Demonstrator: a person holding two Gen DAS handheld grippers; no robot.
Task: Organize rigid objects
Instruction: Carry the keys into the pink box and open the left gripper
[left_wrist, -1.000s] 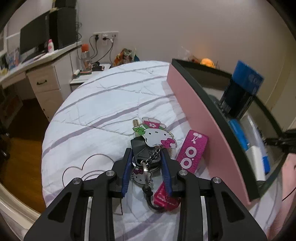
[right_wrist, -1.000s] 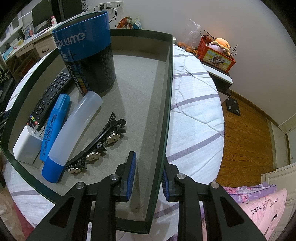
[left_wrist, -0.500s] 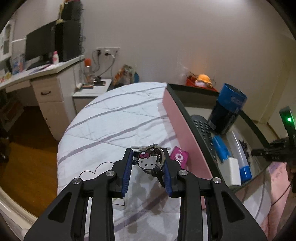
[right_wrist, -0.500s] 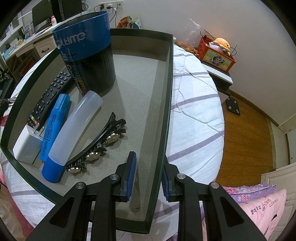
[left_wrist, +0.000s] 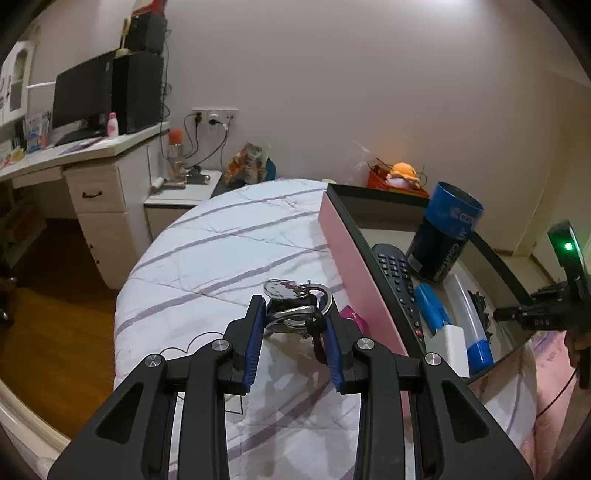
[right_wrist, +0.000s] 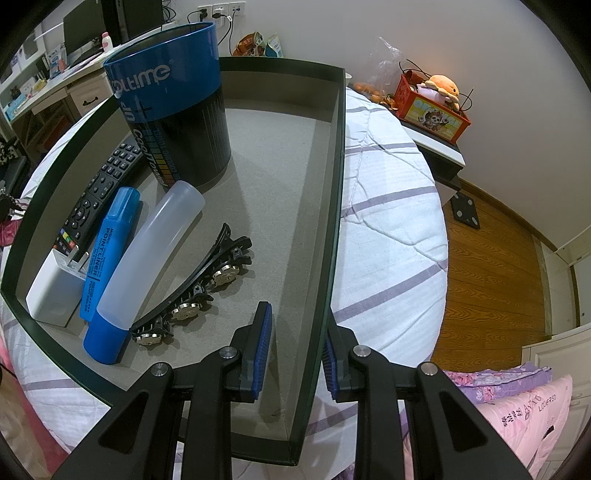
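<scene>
My left gripper (left_wrist: 295, 317) is shut on a key bunch (left_wrist: 297, 308) with a Hello Kitty charm and holds it above the white bed, left of the pink-sided box (left_wrist: 354, 258). A pink strap (left_wrist: 351, 317) hangs below it. My right gripper (right_wrist: 297, 332) straddles the box's right wall (right_wrist: 328, 221), one finger inside and one outside, gripping it. Inside the box lie a blue can (right_wrist: 173, 110), a remote (right_wrist: 99, 192), a blue marker (right_wrist: 107, 240), a clear bottle with blue cap (right_wrist: 147, 266), a white block (right_wrist: 55, 288) and a black hair clip (right_wrist: 195, 288).
The bed (left_wrist: 207, 258) has a white striped cover. A desk with monitor (left_wrist: 81, 140) and a nightstand (left_wrist: 177, 195) stand at the left. A red crate with a plush toy (right_wrist: 432, 107) sits on a stand to the right. Wooden floor (right_wrist: 491, 266) lies beyond the bed.
My left gripper closed on the key bunch and lifted it off the bed; the keys now hang between the fingers. The right gripper has not moved.
</scene>
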